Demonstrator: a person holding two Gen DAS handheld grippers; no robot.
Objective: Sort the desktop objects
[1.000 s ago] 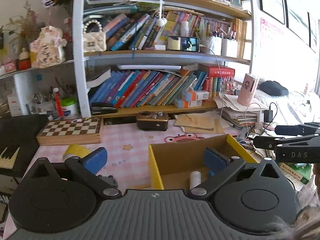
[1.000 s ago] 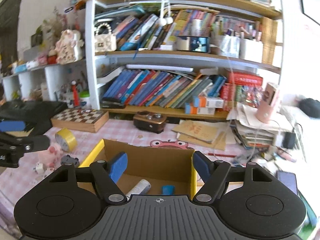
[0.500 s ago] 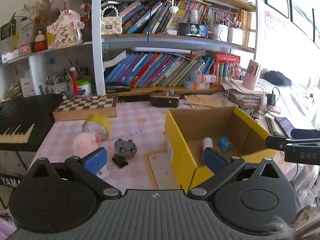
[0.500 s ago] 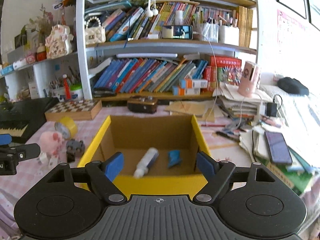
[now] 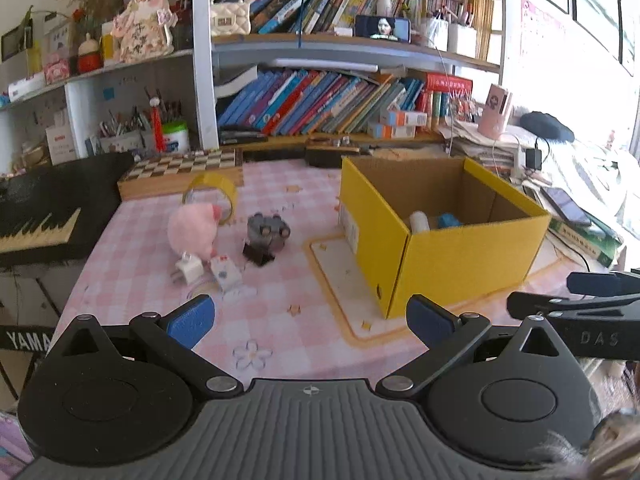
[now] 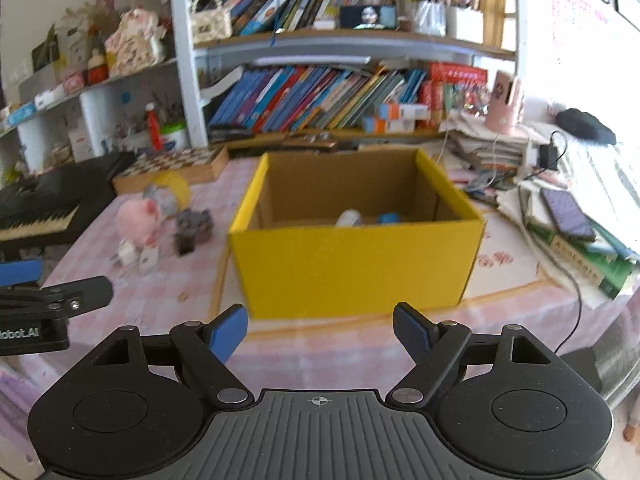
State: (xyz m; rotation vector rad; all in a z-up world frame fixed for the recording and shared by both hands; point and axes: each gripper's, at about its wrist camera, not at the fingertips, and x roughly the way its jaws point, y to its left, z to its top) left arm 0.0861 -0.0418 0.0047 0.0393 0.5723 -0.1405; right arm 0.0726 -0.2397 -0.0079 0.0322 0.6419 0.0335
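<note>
Desktop objects lie scattered on the pink checked bench point(image 5: 280, 184) toward its left edge: a pink plush toy point(image 5: 192, 230) with a yellow tape roll point(image 5: 210, 196) just behind it, a grey toy point(image 5: 266, 230) beside the plush, and a white plug point(image 5: 188, 270) and a small white box point(image 5: 226, 274) in front of them. Near the middle of the bench stands an open yellow cardboard box point(image 5: 460, 264), holding a white bottle point(image 5: 418, 222) and a small blue item point(image 5: 448, 220) on its floor. A chessboard box point(image 5: 180, 170) sits at the back edge, below a shelf of books point(image 5: 320, 100), and a black keyboard point(image 5: 44, 208) runs off the left edge. The left gripper point(image 5: 310, 316) hangs over the front edge with its blue pads spread wide and nothing between them. The right gripper point(image 6: 320, 330) faces the front wall of the yellow box, likewise open and empty.
</note>
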